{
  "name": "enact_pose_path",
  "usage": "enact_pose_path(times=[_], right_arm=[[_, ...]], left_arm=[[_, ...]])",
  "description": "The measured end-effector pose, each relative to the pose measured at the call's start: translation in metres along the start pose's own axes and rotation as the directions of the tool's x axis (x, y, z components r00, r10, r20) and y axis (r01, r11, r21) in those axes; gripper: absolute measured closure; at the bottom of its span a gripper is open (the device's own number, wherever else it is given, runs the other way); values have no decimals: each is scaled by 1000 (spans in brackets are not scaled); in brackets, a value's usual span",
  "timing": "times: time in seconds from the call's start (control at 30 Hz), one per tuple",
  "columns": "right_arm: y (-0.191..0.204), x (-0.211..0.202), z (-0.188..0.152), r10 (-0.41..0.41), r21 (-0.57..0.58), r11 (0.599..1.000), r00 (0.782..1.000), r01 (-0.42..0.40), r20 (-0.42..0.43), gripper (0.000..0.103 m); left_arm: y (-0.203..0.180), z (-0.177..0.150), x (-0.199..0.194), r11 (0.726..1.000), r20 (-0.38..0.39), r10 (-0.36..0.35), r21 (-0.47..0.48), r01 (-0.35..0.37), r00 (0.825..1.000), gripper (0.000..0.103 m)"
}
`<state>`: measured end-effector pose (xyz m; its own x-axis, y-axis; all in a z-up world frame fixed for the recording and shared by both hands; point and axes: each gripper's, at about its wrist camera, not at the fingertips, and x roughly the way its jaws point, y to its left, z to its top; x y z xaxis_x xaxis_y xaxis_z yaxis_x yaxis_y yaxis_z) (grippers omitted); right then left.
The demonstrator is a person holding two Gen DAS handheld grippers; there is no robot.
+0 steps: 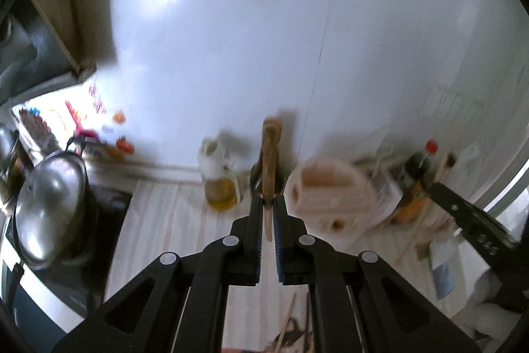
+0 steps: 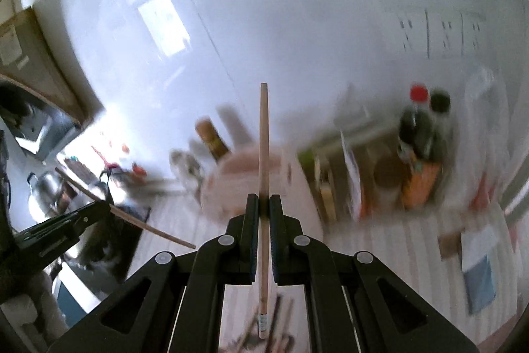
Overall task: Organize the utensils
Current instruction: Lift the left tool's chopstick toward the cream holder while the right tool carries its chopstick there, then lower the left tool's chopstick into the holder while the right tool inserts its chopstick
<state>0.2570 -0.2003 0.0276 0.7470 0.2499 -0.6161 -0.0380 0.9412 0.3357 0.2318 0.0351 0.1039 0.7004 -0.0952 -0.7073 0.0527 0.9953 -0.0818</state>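
Left tongs [image 1: 268, 204] clenched on a wooden chopstick [image 1: 269, 154], held up off the counter [image 1: 165, 214] and pointing at the wall. Right tongs [image 2: 263, 204] clenched on a second chopstick [image 2: 263, 138], upright between the pads with its lower end hanging below them.

Containers, all blurred:
- pink plastic holder [image 1: 327, 191] at the back of the counter, contents unreadable
- oil bottle [image 1: 220, 184], partly full of yellow oil
- red-capped dark bottle [image 2: 415, 128], dark liquid
- lidded steel pot [image 1: 49, 204] on the stove, far left
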Motion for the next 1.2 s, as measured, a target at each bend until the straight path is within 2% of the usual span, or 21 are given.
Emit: enact_pose_path(times=[0.13, 0.23, 0.5, 0.77, 0.93, 1.1, 1.2], right_arm=[[7, 1, 42, 6, -9, 1000, 997, -5, 74, 97], [11, 6, 67, -5, -18, 1000, 992, 8, 122, 97], [14, 43, 112, -46, -42, 998, 975, 56, 215, 97], [14, 84, 117, -58, -80, 994, 966, 80, 254, 97], [9, 108, 107, -59, -105, 991, 971, 85, 231, 97], [2, 119, 97, -55, -126, 989, 980, 79, 189, 96], [0, 121, 92, -51, -128, 989, 988, 69, 143, 96]], left_arm=[[-12, 36, -13, 1000, 60, -28, 7, 28, 998, 99], [-20, 57, -11, 999, 75, -50, 13, 49, 996, 99], [-39, 84, 36, 996, 9, -86, 25, 86, 996, 99], [-44, 77, 91, 997, -99, -77, 23, 80, 992, 99], [-40, 71, 113, 998, -149, -67, 6, 68, 987, 99], [-39, 67, 120, 997, -169, -79, -10, 78, 982, 99], [-38, 67, 115, 997, -156, -78, -29, 75, 985, 96]])
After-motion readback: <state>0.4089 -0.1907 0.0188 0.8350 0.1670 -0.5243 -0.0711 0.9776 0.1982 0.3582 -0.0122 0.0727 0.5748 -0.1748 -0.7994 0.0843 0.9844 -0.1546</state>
